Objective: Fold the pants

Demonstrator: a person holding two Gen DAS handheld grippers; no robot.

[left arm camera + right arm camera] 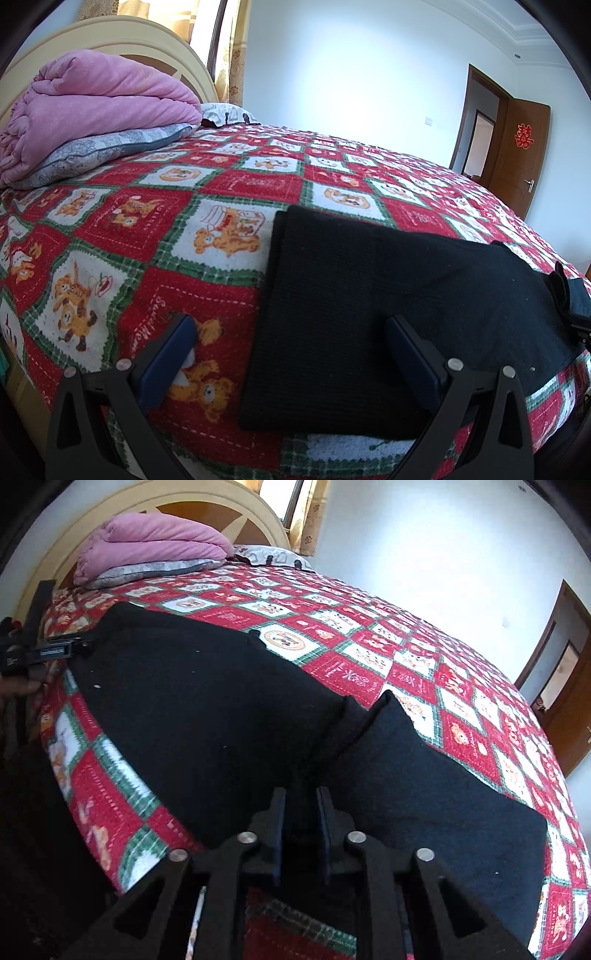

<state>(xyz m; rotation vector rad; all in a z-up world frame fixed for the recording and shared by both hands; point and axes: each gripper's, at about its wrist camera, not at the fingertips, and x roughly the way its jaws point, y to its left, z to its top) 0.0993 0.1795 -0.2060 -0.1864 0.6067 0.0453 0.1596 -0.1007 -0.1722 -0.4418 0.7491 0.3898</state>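
Note:
Black pants [369, 295] lie flat on a red, white and green patterned bedspread [147, 221], near the bed's front edge. My left gripper [291, 343] is open just above the left end of the pants, one finger over the bedspread, one over the cloth. In the right wrist view the pants [207, 709] spread to both sides. My right gripper [301, 805] is nearly closed on a raised fold of the black cloth at its middle. The left gripper [55, 650] shows at the far left end of the pants.
A folded pink quilt [92, 107] rests on a grey pillow [110, 151] by the cream headboard [207, 498]. A second pillow [229, 112] lies behind. A brown door [517, 155] stands open at the right. Bedspread extends far beyond the pants.

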